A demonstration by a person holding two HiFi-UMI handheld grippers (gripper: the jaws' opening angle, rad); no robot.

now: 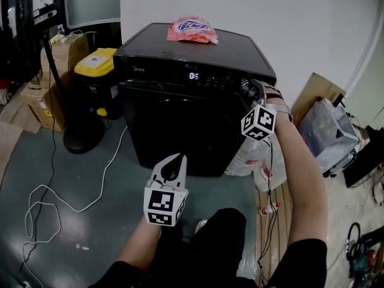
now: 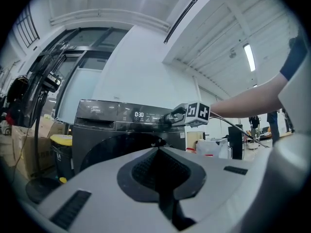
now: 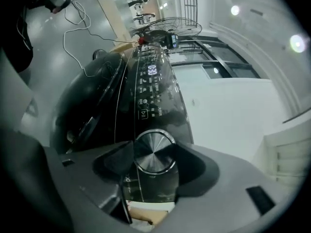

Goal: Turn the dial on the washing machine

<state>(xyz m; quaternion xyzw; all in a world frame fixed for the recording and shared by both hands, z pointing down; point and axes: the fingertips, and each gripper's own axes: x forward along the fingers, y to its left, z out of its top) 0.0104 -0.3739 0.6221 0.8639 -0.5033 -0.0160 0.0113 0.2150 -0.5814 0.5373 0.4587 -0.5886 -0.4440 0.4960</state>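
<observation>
A black front-loading washing machine stands ahead of me, and its display is lit. The round metal dial sits at the right end of the control panel. My right gripper reaches up to it, with one jaw on each side and the pads against its rim. From the left gripper view I see that same gripper at the dial. My left gripper hangs low in front of the door, away from the machine. Its jaws are together with nothing in them.
A red-and-white bag lies on the machine's top. To the left are a yellow-lidded bin, a black stand base and cardboard boxes. A white cable trails over the floor. Plastic bags sit at the machine's right.
</observation>
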